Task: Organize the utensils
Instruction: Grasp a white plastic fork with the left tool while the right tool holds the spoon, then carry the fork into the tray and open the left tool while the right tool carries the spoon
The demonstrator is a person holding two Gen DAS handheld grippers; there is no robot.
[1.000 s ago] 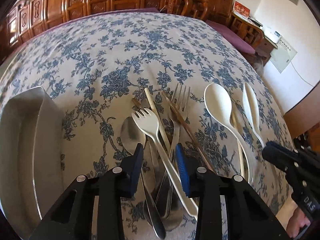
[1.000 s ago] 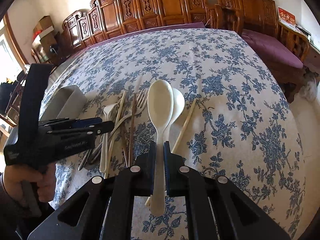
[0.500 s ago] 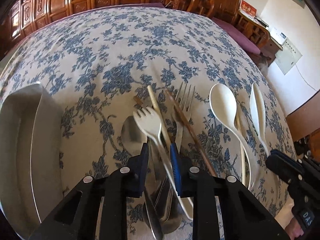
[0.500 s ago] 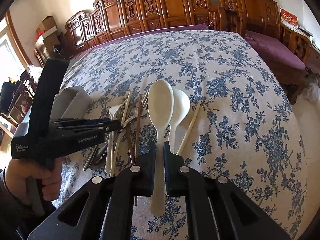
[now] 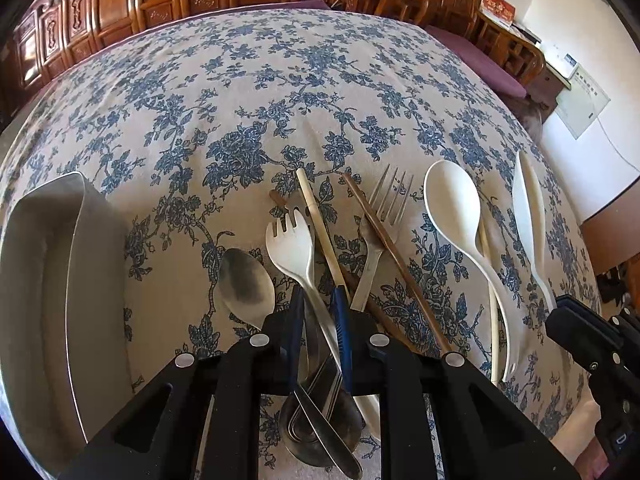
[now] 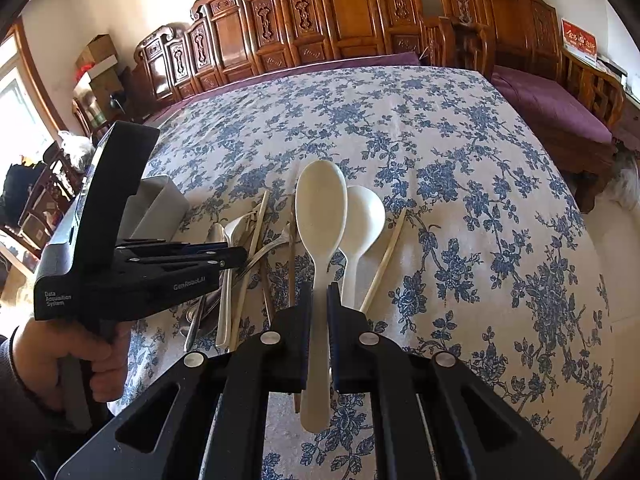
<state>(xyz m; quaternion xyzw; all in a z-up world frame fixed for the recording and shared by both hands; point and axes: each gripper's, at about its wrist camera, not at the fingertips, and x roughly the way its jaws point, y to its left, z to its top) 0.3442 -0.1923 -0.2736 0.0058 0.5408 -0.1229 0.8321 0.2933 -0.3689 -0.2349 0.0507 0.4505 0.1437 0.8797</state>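
Note:
A heap of utensils lies on the flowered tablecloth: a white spork [image 5: 290,244], a metal spoon [image 5: 246,284], a metal fork [image 5: 384,208], brown chopsticks [image 5: 394,252] and a cream chopstick [image 5: 320,224]. My left gripper [image 5: 320,320] points down over the heap. Its jaws are closing, with the spork's handle and a metal handle between the pads, which do not clamp them. My right gripper [image 6: 319,304] is shut on the handle of a white spoon [image 6: 320,204], seen edge-on in the left wrist view [image 5: 528,208]. A second white spoon [image 6: 362,220] rests on the cloth beside it.
A metal tray [image 5: 40,280] stands left of the heap, also visible in the right wrist view [image 6: 160,208]. A loose cream chopstick [image 6: 384,260] lies right of the spoons. Carved wooden chairs [image 6: 340,8] line the table's far side. A hand [image 6: 80,356] holds the left gripper.
The left gripper's jaws have narrowed around the spork handle. The right gripper keeps the same hold on the white spoon and has not moved.

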